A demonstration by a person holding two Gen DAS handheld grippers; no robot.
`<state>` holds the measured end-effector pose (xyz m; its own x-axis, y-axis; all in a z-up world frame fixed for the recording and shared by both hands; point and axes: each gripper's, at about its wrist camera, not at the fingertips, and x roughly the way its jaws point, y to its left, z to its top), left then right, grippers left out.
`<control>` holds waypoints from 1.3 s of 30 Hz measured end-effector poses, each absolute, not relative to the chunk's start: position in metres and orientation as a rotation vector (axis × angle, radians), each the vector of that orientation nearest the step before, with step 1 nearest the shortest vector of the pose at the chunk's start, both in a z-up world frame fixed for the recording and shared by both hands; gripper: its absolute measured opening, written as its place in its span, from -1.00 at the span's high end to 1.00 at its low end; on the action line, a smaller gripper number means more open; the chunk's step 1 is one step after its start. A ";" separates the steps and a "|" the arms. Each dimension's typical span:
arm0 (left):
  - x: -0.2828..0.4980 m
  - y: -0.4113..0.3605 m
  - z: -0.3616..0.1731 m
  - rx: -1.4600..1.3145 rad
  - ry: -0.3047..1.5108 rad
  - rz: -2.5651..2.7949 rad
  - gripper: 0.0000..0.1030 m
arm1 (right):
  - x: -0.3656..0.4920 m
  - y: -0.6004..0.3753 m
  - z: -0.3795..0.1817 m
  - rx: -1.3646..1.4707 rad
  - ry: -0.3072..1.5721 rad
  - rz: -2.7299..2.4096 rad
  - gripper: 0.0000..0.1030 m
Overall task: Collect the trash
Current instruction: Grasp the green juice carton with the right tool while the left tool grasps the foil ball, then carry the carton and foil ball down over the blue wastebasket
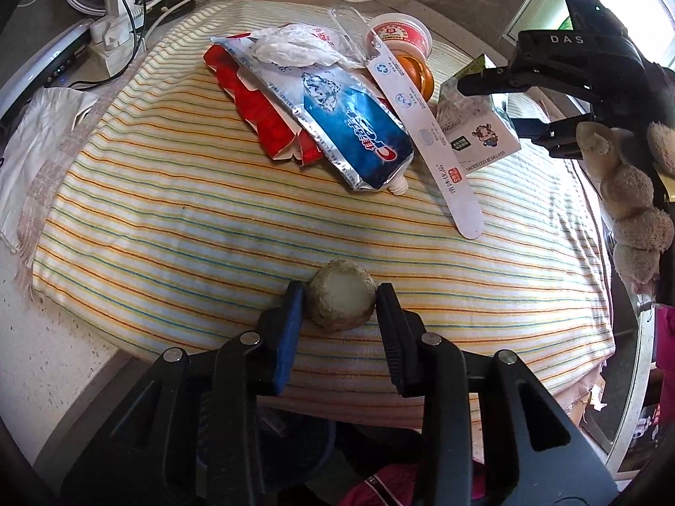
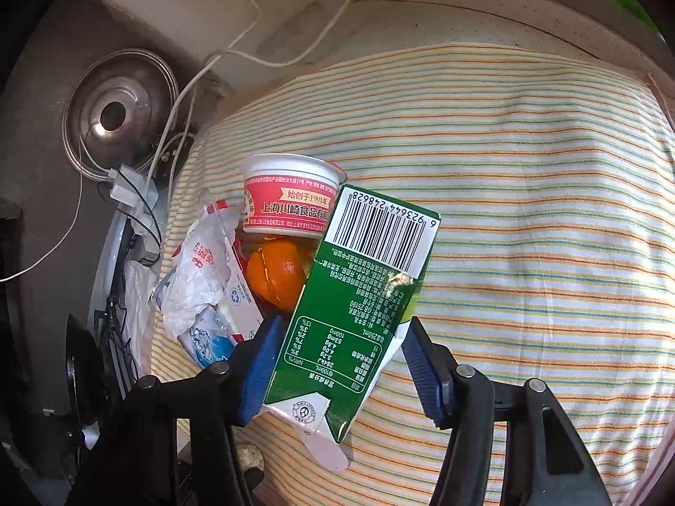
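Little looks collected so far: most of the trash is lying in a pile on the striped cloth [image 1: 211, 227] over the table. The left gripper [image 1: 341, 301] is closing its fingers around a round brownish lump [image 1: 341, 301] near the cloth's front edge, both pads touching it. The right gripper [image 2: 337, 337] is bracketing a green carton [image 2: 358, 295], one pad touching, the other just clear. The foil pouch [image 1: 350, 126], red packet [image 1: 261, 118], cup [image 2: 291, 198], orange peel [image 2: 276, 278] and white strip [image 1: 426, 126] are waiting.
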<state>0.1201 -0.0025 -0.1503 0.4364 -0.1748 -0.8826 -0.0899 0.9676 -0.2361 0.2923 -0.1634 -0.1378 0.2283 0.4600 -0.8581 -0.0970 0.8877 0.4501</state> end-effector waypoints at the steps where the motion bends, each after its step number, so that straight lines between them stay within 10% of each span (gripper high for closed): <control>1: 0.119 -0.002 -0.149 -0.265 1.117 -0.053 0.32 | 0.290 -0.166 -0.137 0.349 1.286 0.400 -0.05; 39: 0.004 0.071 -0.134 -0.277 1.080 0.009 0.32 | 0.124 -0.166 -0.080 0.270 1.081 0.504 0.15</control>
<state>0.0040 0.0710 -0.1341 0.4747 -0.1272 -0.8709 -0.1422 0.9654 -0.2186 0.1239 -0.1665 -0.0804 0.3735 0.5160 -0.7709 -0.2590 0.8560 0.4475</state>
